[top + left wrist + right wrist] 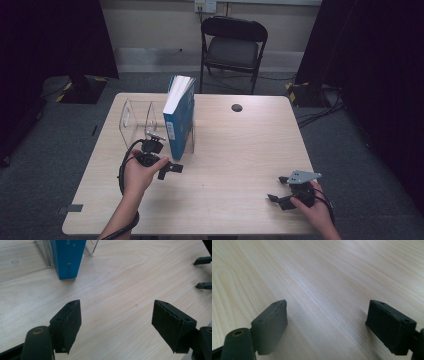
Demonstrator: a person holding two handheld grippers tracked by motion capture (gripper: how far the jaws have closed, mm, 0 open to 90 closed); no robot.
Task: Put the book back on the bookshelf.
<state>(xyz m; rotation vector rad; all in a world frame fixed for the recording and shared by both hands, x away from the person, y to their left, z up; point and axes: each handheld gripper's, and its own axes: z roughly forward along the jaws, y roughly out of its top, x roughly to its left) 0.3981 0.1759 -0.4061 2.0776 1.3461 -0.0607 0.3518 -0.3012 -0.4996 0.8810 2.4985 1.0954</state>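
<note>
A blue book (179, 117) stands upright in a clear plastic rack (134, 120) on the left half of the wooden table (240, 145). My left gripper (169, 162) is held just in front of the book's near end, low over the table, with its jaws wide apart and nothing between them. In the left gripper view the gripper (117, 305) faces bare wood, with the book (67, 257) and the rack (22, 262) beyond at the upper left. My right gripper (277, 188) rests near the table's front right corner. Its jaws (327, 303) stand open over bare wood.
A small dark round spot (237, 107) marks the table's far middle. A black folding chair (232, 45) stands behind the table. Dark curtains hang on both sides. The right gripper's fingertips (203, 272) show at the right edge of the left gripper view.
</note>
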